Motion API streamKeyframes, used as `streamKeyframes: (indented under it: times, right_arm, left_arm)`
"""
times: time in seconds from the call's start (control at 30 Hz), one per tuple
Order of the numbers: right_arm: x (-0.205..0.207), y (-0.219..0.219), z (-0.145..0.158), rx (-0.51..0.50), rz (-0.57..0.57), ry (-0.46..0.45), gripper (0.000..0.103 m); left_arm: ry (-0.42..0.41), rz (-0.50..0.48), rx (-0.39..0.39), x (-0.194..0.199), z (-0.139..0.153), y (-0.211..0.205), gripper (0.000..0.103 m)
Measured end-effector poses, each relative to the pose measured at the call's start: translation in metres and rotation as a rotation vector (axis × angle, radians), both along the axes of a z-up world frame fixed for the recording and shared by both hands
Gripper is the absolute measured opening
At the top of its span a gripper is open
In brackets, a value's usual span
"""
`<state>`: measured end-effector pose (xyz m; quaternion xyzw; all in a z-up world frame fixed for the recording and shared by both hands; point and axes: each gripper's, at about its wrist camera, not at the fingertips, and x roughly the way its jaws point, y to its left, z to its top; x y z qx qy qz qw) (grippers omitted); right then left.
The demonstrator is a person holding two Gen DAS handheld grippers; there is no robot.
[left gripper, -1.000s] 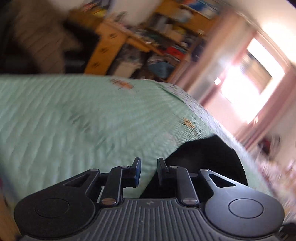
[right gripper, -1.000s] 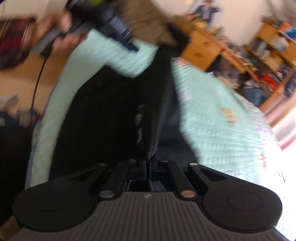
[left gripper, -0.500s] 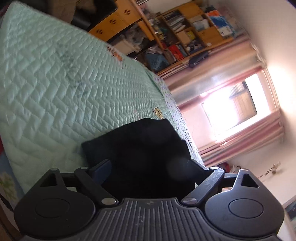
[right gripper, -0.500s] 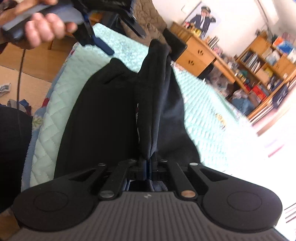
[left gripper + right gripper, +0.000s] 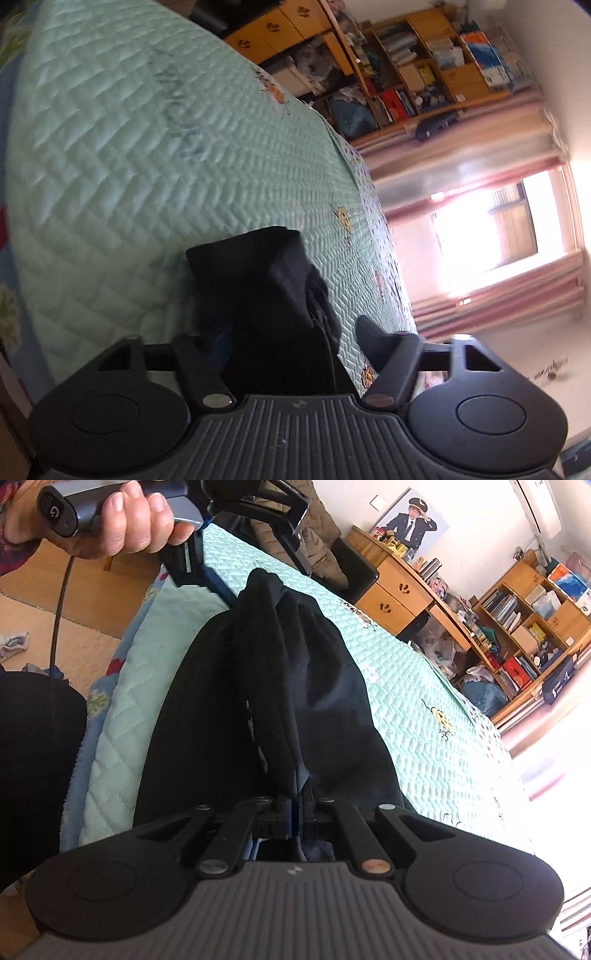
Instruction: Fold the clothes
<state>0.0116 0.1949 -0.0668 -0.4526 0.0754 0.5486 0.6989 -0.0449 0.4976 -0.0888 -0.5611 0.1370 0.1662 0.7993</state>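
A black garment (image 5: 258, 686) lies lengthwise on the mint-green quilted bed (image 5: 424, 686), with a raised fold running along its middle. My right gripper (image 5: 295, 805) is shut on the near end of that fold. In the left wrist view the garment's far end (image 5: 266, 295) stands bunched between the fingers of my left gripper (image 5: 288, 336). Its jaws are closing; the right finger (image 5: 369, 332) is still off the cloth, and the left finger is half hidden against it. In the right wrist view a hand (image 5: 122, 524) holds that gripper over the far end.
The bed's near edge shows a blue floral border (image 5: 99, 698), with wooden floor (image 5: 33, 627) beyond it. Wooden drawers (image 5: 391, 598) and cluttered shelves (image 5: 524, 627) stand past the far side. A bright window with pink curtains (image 5: 491, 236) is to the right.
The left gripper rolled, came down over the garment's far end and opened wide, and now stands a little narrower. The right gripper kept its grip on the fold.
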Motion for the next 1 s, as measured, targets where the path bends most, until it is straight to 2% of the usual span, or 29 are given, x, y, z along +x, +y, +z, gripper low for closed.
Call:
streamKeyframes:
  times: [0.03,0.07,0.17,0.23,0.3,0.33,0.47,0.5,0.57,0.67,0.77,0.83,0.93,0.97,1.0]
  right_arm:
    - [0.002,0.001,0.000,0.006,-0.007,-0.002,0.005]
    - [0.004,0.003,0.000,0.012,-0.015,-0.003,0.005]
    - [0.010,0.007,0.005,0.040,-0.047,0.005,0.007]
    - [0.011,0.008,0.010,0.066,-0.059,0.024,0.008]
    - [0.009,0.011,0.010,0.066,-0.056,0.037,0.009]
    - [0.008,0.011,0.007,0.059,-0.048,0.041,0.009]
    - [0.001,0.013,-0.006,0.019,-0.018,0.056,0.009]
    - [-0.001,0.013,-0.009,0.009,-0.010,0.059,0.010]
    - [-0.005,0.012,-0.010,0.004,0.004,0.051,0.011]
    - [-0.010,0.010,-0.007,0.007,0.020,0.054,0.012]
    - [-0.011,0.012,-0.007,0.006,0.023,0.083,0.013]
    - [-0.015,0.012,-0.015,-0.002,0.036,0.093,0.015]
    - [-0.024,0.003,-0.030,0.027,0.072,0.018,0.016]
    - [-0.026,-0.001,-0.034,0.040,0.084,-0.013,0.016]
    - [-0.027,-0.005,-0.033,0.051,0.084,-0.015,0.016]
  left_arm:
    - [-0.002,-0.029,0.028,0.006,0.009,0.002,0.031]
    - [-0.005,-0.054,0.051,0.012,0.018,0.004,0.027]
    - [0.008,-0.089,0.124,0.023,0.044,0.003,0.027]
    - [0.075,-0.080,0.146,0.025,0.051,0.004,0.028]
    - [0.148,-0.057,0.126,0.021,0.043,0.007,0.029]
    - [0.160,-0.053,0.114,0.018,0.036,0.009,0.029]
    - [0.153,-0.045,0.030,0.001,0.006,0.020,0.030]
    - [0.151,-0.046,0.029,-0.001,0.003,0.022,0.026]
    - [0.161,-0.051,0.059,-0.002,0.004,0.020,0.019]
    - [0.249,-0.034,0.155,0.000,0.009,0.011,0.017]
    - [0.305,-0.021,0.163,-0.002,-0.001,0.010,0.017]
    - [0.298,0.006,0.143,-0.007,-0.004,0.009,0.020]
    - [0.242,0.107,0.008,-0.025,-0.012,0.013,0.027]
    - [0.253,0.158,-0.024,-0.032,-0.013,0.014,0.044]
    - [0.261,0.200,-0.039,-0.039,-0.012,0.013,0.048]
